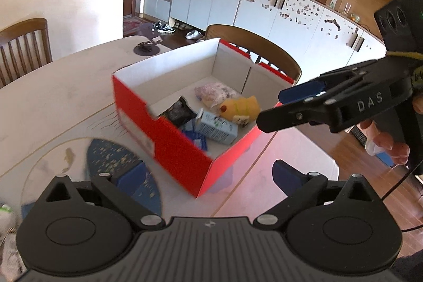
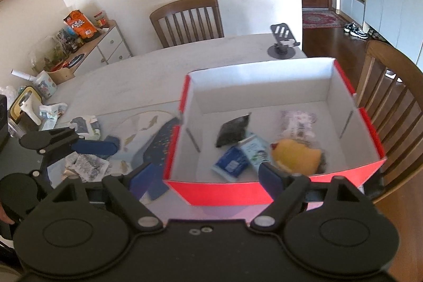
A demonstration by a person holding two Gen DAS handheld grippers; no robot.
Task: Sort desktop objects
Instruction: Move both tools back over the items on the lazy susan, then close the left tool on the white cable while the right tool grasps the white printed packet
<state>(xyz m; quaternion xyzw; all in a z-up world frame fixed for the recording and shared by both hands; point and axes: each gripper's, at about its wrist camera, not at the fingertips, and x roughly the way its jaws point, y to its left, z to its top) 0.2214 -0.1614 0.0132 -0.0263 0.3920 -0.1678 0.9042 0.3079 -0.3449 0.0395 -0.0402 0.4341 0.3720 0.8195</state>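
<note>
The red box [image 2: 264,192] with white inner walls sits on the pale table [image 2: 148,75] and holds a yellow plush toy [image 2: 296,155], a pale carton [image 2: 255,149], a blue packet [image 2: 232,165], a black pouch [image 2: 234,132] and a pinkish bag [image 2: 297,123]. The right gripper [image 2: 208,176] stands wide open and empty at six o'clock of the box; the left gripper [image 1: 208,173], at nine o'clock of it, also gapes wide with nothing between its pads.

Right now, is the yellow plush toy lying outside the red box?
No, the yellow plush toy lies inside the red box, beside a small carton.
</note>
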